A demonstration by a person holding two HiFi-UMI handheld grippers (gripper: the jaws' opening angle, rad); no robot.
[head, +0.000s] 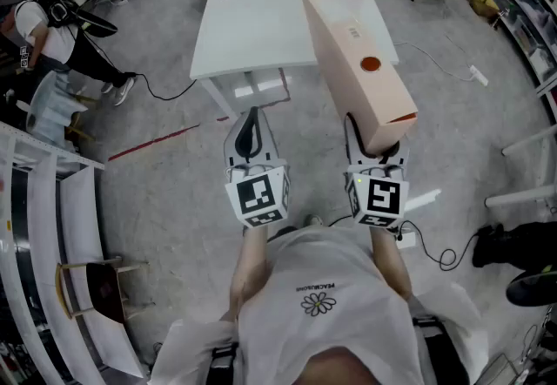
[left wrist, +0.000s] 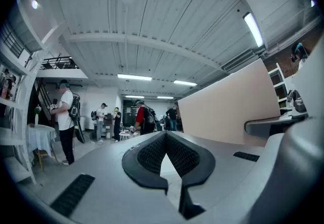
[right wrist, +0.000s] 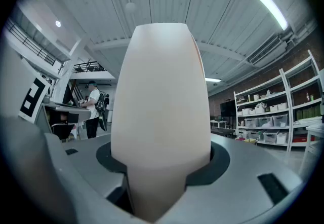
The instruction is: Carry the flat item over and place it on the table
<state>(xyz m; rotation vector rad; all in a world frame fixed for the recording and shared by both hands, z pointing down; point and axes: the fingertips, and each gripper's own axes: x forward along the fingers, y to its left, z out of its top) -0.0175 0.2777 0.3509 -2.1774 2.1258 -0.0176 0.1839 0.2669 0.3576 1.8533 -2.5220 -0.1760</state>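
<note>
Right gripper (head: 376, 146) clamps the long flat box (head: 355, 48)

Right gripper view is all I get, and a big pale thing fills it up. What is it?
Observer: It's a long flat box. The right gripper is clamped on its near end.
Operator: Is there a table near?
Observer: Yes, a white table is straight ahead. From the head view, the box's far end shows over it.
Operator: What's my other gripper doing?
Observer: The left gripper is shut and holds nothing. It's beside the box.
</note>
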